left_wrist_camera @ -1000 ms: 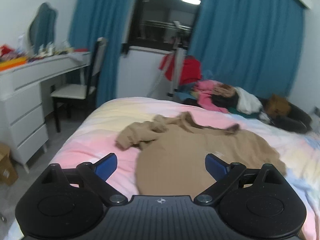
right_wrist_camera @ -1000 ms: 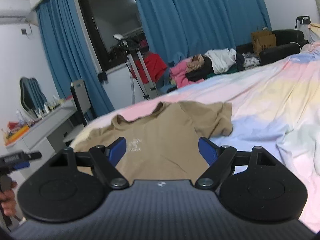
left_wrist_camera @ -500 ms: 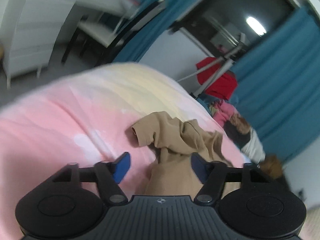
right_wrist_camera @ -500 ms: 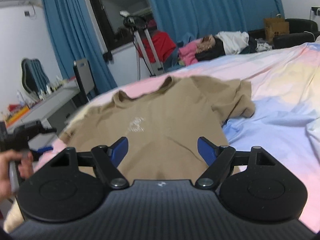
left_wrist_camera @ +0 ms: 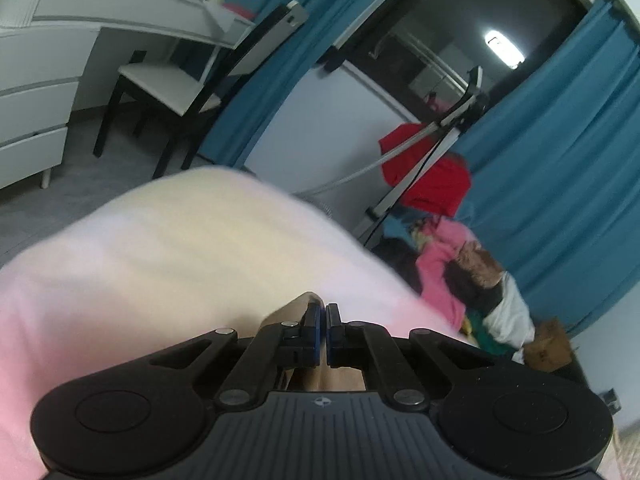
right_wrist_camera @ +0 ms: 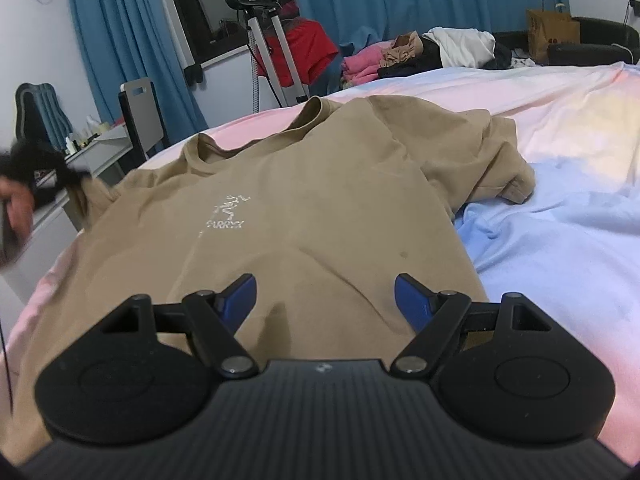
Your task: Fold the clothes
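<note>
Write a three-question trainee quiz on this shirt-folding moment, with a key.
1. True or false: the right gripper has its jaws closed on the tan T-shirt.
2. What does the left gripper hold? A) a fold of the tan shirt at its sleeve side B) the bed sheet C) nothing
3. Fill in: the shirt lies with its white print facing ____ on the bed.

Key:
1. False; its jaws stand open above the shirt's lower part.
2. A; tan cloth shows around the shut jaws, and the right wrist view shows that sleeve corner lifted.
3. Up.
</note>
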{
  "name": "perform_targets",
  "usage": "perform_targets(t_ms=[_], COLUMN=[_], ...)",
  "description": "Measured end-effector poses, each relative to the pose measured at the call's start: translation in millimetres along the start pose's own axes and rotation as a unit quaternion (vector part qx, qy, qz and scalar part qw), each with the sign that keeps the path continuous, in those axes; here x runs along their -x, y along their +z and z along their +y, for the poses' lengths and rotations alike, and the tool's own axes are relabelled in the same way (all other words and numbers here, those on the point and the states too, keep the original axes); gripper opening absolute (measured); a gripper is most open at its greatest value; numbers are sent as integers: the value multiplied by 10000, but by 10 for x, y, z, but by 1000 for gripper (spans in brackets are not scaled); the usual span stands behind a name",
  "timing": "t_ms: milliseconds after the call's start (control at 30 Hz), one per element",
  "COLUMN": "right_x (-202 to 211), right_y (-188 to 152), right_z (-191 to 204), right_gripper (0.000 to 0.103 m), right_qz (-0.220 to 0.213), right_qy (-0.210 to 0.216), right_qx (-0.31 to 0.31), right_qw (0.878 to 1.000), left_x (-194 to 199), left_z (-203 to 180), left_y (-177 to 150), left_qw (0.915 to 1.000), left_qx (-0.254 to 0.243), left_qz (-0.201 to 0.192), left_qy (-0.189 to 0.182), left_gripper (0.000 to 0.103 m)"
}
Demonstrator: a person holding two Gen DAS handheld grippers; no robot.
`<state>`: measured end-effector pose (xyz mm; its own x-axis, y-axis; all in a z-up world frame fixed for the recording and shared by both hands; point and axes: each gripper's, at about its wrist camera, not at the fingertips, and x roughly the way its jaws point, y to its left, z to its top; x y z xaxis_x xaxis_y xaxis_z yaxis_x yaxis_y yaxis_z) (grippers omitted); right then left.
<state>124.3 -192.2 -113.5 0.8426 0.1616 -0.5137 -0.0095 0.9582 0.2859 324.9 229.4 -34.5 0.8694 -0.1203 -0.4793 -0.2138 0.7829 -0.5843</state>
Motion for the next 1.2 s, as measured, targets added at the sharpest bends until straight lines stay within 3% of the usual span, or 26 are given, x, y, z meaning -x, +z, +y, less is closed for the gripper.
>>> perform_targets(t_ms=[100, 167, 267, 433, 500, 600, 700, 800, 833, 867, 900, 933, 967, 1033, 1067, 1133, 1200], right_x=[-42, -64, -54, -28, -21, -5, -13, -30, -36, -40, -42, -48, -53, -52, -52, -48, -39], right_y=[-12, -17, -22, -28, -32, -38, -40, -39, -38, -38, -40, -39, -37, -31, -26, -21, -20], right_z=[-11, -23, -28, -19, -9, 9, 24, 27, 28, 23, 18, 10, -5, -29, -38, -51, -52], right_gripper=[79, 79, 77, 78, 78, 78, 79, 79, 79, 79, 79, 79, 79, 79, 79, 78, 78], right_qz=[10, 43, 48, 53, 67, 74, 84, 99, 102, 101, 96, 95, 99, 94, 88, 82, 75], right_qy=[2, -1, -3, 12, 10, 2, -33, -52, -56, -53, -49, -49, -43, -22, -14, 7, 26], right_qx=[-14, -31, -60, -85, -78, -71, -38, -16, -11, -8, -7, -15, -29, -79, -101, -146, -183], right_qw=[10000, 10000, 10000, 9999, 9999, 9999, 10000, 9999, 9999, 9999, 9999, 9999, 9999, 9999, 9999, 9999, 9998], left_x=[-127, -206, -149, 231, 311, 212, 74, -119, -196, -271, -345, -403, -455, -449, -422, -321, -206], left_z=[-186, -207, -24, 496, 677, 794, 747, 573, 506, 440, 369, 287, 194, -139, -336, -735, -1090], left_y=[78, 49, -75, -369, -464, -534, -555, -513, -498, -492, -491, -496, -506, -615, -697, -971, -1325], left_qw=[9994, 9983, 9984, 9970, 9968, 9987, 9993, 9997, 9998, 9994, 9987, 9981, 9970, 9879, 9780, 9454, 9027], left_qx=[-270, -417, -227, 265, 421, 413, 363, 187, 19, -121, -252, -388, -555, -1424, -1990, -3218, -4287], left_qz=[-171, -207, -420, -732, -679, -276, -79, -124, -169, -198, -185, -122, -74, -197, -291, -416, -341], left_qy=[158, 343, 311, -34, 60, 141, -71, -106, 68, 248, 390, 457, 527, 577, 551, 289, -150], left_gripper=[5, 22, 41, 54, 54, 53, 53, 64, 62, 52, 39, 3, 3, 2, 2, 2, 2])
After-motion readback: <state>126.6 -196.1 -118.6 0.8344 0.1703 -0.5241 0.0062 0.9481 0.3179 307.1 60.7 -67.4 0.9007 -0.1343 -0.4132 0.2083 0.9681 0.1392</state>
